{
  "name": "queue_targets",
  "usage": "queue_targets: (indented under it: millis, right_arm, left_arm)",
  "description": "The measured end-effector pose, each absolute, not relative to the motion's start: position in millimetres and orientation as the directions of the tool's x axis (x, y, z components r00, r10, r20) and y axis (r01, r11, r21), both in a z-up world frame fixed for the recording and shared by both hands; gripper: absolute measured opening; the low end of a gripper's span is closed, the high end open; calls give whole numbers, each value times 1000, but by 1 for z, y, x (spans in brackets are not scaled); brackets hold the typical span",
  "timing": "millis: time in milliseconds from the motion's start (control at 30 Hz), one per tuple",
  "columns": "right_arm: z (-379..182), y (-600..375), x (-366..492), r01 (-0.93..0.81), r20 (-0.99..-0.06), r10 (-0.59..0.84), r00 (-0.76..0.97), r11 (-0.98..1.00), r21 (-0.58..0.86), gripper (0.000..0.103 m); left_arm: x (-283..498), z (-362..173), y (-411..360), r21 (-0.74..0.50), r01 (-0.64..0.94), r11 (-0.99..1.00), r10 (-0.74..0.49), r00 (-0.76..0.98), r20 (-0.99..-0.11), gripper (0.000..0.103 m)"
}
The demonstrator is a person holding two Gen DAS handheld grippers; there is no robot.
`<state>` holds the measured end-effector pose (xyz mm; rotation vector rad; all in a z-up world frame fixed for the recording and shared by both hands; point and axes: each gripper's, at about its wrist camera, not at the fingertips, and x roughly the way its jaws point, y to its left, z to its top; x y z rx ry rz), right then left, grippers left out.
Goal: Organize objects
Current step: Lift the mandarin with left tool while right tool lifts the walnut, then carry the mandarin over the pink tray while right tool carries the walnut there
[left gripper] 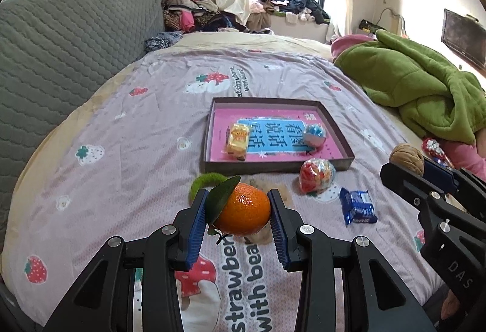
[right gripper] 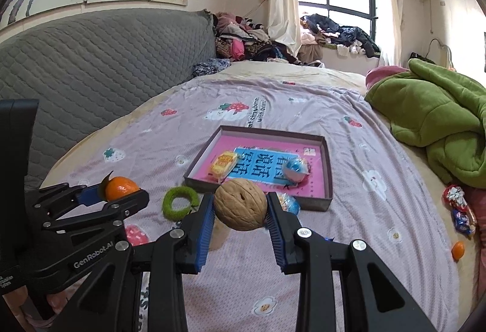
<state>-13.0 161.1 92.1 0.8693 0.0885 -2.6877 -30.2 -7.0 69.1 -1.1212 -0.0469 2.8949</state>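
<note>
**Both grippers loaded above the bed**

While the left gripper hangs low over the bedsheet, its blue pads are closed on an orange with a green leaf, which is lifted off the cloth. Beside it, the right gripper is at similar height and its fingers pinch a walnut in the same way. Ahead of both lies the shallow box with pink floor, holding a yellow snack packet and a small round blue candy. Between grippers and box lie a green ring, a red wrapped candy touching the box wall, and a blue wrapper. A green blanket is piled on the right.
</note>
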Motion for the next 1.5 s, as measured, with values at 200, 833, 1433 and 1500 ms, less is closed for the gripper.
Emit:
queue_targets:
  millis: [200,833,1433,1500]
  right_arm:
    - [98,158,-22,317,-575,-275,-771,-948,29,34]
    - [111,153,-55,324,-559,-274,-783,-946,12,34]
    - [129,182,-103,295,-554,-244,-796,-955,-3,34]
    - [132,183,-107,292,-550,-236,-801,-956,-14,34]
  left_arm:
    - [-42,79,-6,-39,-27,-999,46,-751,-659,40]
    - [-84,98,3,-40,-40,-998,56,-759,-649,40]
    - [-137,119,14,-26,-58,-998,61,-767,-639,40]
    - [-144,120,18,-22,-62,-998,61,-765,-641,40]
